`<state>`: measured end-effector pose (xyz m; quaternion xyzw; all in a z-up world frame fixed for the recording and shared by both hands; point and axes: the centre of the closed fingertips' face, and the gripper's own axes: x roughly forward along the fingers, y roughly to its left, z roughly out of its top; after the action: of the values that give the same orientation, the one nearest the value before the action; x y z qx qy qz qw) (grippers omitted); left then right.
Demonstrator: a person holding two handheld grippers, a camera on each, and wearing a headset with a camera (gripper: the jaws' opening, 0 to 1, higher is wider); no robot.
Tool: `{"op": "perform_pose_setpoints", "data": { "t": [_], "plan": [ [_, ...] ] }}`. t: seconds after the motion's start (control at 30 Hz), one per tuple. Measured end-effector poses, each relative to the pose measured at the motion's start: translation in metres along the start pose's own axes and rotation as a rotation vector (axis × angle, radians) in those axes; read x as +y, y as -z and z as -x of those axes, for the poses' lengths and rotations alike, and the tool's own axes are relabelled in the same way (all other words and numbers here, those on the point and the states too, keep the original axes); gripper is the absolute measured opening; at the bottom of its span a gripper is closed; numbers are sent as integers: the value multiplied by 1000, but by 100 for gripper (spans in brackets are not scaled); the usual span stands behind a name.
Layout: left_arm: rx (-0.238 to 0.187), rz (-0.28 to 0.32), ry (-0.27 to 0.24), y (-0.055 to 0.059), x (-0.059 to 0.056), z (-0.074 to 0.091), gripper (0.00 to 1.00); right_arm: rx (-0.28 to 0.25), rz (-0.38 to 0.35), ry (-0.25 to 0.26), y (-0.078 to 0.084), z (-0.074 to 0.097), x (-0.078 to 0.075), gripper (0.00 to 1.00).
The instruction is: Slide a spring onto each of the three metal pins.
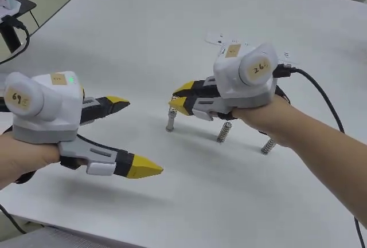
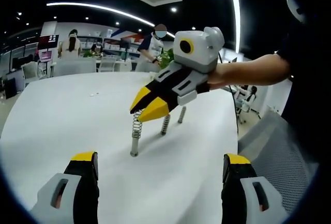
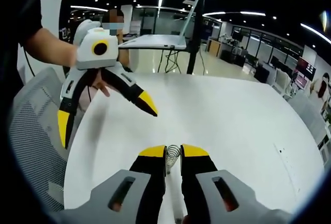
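Spring (image 3: 173, 158): caught between the two yellow tips of the right gripper (image 3: 174, 152), coil end-on to that gripper's camera. In the left gripper view it sits over the upper part of the pin (image 2: 134, 146), with the tips at its top end.
Pin: stands on the table (image 1: 143, 30). Its lower shaft is bare below the spring and its foot touches the tabletop.
Right gripper: jaws drawn narrow, pinching the spring directly above the pin. The body reaches in from the pin's right in the head view, held in a hand (image 1: 269, 116).
Spring to jaws: inside the gap, touching both tips, and centred between them in the right gripper view.
Left gripper (image 1: 137, 136): jaws spread wide with nothing between them, well apart from the pin on its left in the head view. Its tips point toward the pin, which lines up between them in its own view.
Second pin (image 1: 225, 132): just right of the pin in the head view, under the right gripper's body, with a spring on it.
Third pin (image 1: 268, 145): further right of the pin, beside the hand, also with a spring on it.
Row: the three pins stand in a line running away from the pin in the left gripper view.
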<state>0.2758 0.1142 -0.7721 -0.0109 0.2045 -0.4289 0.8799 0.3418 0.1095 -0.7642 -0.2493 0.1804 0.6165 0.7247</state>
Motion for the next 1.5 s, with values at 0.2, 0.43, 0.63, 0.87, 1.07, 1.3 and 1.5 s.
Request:
{"op": "perform_pose_setpoints", "data": {
  "t": [0.2, 0.43, 0.63, 0.87, 1.07, 1.3, 1.5],
  "plan": [
    [-1, 2, 0, 1, -1, 0, 98, 31, -7, -9, 11, -10, 3, 8],
    [0, 3, -3, 1, 0, 0, 98, 64, -16, -19, 25, -20, 8, 8],
    [2, 7, -5, 3, 1, 0, 98, 86, -15, -20, 32, -26, 10, 8],
    [1, 12, -2, 3, -1, -1, 98, 81, -29, -5, 35, -28, 9, 8],
    [-1, 13, -1, 2, -1, -3, 98, 72, -53, -13, 33, -28, 11, 8],
    [-6, 15, 0, 1, -3, -4, 98, 55, -78, -10, 28, -24, 9, 13],
    [-11, 12, -1, -3, -4, -4, 98, 23, -79, 22, 18, -10, 3, 21]
  ]
}}
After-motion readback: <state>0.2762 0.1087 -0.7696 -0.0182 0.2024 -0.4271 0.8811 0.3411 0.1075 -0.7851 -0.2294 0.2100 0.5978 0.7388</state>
